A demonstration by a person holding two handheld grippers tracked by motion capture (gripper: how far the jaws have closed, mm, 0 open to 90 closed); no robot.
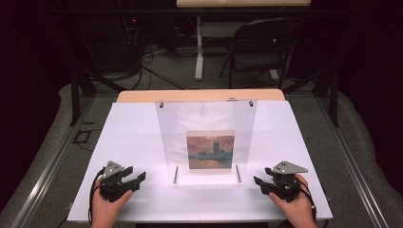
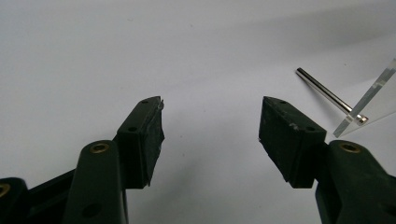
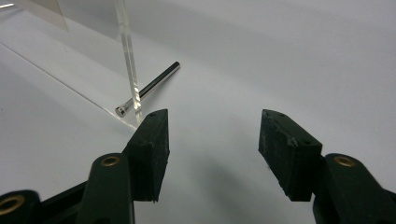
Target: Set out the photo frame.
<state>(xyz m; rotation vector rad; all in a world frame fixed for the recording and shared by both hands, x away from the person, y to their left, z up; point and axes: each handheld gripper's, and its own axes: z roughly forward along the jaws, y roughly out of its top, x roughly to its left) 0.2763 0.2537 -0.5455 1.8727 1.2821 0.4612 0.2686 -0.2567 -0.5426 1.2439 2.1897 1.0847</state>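
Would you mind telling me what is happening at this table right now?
A person sits with tongs in each hand, resting low on the white table. Between them stands a clear acrylic picture stand holding a small painting print, with a metal pin at each lower corner. The left tongs and the right tongs both point inward toward the stand, jaws open and holding nothing. Neither touches the stand yet.
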